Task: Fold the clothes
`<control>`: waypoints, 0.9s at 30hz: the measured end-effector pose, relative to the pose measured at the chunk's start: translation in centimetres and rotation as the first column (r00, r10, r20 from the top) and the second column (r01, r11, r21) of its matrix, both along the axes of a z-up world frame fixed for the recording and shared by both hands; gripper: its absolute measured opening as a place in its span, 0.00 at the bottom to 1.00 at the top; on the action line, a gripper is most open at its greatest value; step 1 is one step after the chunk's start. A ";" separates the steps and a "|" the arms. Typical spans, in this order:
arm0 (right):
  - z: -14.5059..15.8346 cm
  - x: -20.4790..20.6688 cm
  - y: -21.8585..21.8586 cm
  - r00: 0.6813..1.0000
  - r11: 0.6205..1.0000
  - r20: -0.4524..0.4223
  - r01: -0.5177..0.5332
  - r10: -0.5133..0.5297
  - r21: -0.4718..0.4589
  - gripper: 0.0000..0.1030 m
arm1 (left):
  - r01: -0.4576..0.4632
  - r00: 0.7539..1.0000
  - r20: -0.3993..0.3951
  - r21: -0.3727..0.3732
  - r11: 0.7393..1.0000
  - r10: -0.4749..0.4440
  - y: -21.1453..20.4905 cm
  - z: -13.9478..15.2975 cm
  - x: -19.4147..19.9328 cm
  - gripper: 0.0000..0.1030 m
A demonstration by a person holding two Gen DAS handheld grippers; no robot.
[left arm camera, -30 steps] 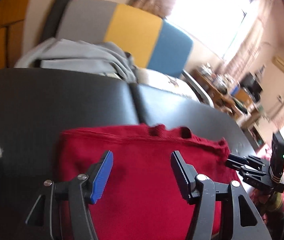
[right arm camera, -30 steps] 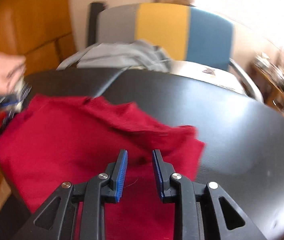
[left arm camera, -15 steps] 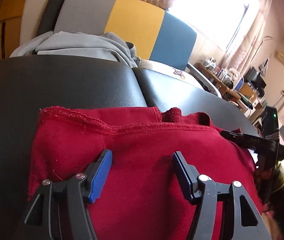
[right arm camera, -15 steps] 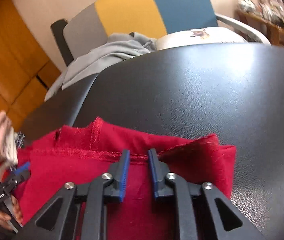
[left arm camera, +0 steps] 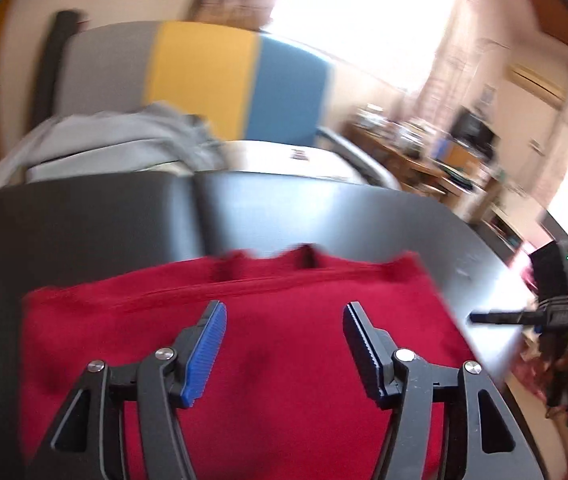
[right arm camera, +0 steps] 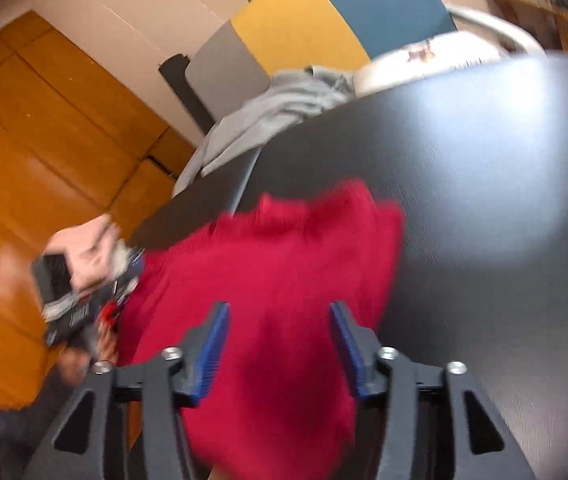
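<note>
Left jaws spread, right jaws opening, over red garment (left arm camera: 284, 320) on black table (left arm camera: 324, 216), striped chair (left arm camera: 204, 80) behind.

Left gripper (left arm camera: 284, 344) angled downward, jaws spread apart, nothing pinched between the blue pads. Right gripper (right arm camera: 280, 344) also tilted downward, jaws opening, pads clear of any grip. Bare left hand (right arm camera: 88, 252) wrapped around the left gripper's handle.

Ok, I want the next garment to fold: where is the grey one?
The grey garment lies heaped on the striped chair behind the black table, upper left in the left wrist view, beyond the red cloth.
</note>
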State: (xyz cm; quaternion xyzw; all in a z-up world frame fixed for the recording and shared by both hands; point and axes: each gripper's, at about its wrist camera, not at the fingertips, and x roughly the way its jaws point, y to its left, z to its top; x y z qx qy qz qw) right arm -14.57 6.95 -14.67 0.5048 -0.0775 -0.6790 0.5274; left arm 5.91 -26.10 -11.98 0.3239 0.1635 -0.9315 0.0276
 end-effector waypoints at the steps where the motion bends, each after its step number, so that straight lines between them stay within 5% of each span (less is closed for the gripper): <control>1: -0.7 0.6 1.4 0.999 1.000 0.032 -0.015 0.015 0.001 0.55 | 0.049 0.999 0.009 0.001 0.999 -0.049 1.4 0.0 -1.3 0.61; 9: -4.8 4.2 3.5 0.977 0.984 0.129 -0.159 0.170 -0.085 0.56 | 0.271 0.956 0.116 -0.009 0.963 -0.268 9.6 -2.1 -10.6 0.60; 16: -4.7 4.4 2.3 0.956 0.949 0.104 -0.250 0.274 -0.194 0.59 | 0.343 0.922 0.224 -0.087 0.935 -0.317 12.3 -4.9 -13.0 0.62; 18: -4.9 4.8 1.1 0.917 0.916 0.124 -0.352 0.379 -0.192 0.60 | 0.345 0.923 0.209 -0.083 0.935 -0.322 12.3 -5.6 -13.0 0.66; 23: -5.3 5.9 -1.3 0.752 0.776 0.203 -0.626 0.627 -0.076 0.62 | 0.377 0.911 0.236 -0.147 0.914 -0.338 13.5 -6.0 -13.0 0.69; 27: -5.3 5.5 -1.7 0.692 0.713 0.267 -0.701 0.671 0.024 0.59 | 0.363 0.918 0.219 -0.121 0.924 -0.332 13.1 -6.3 -12.9 0.69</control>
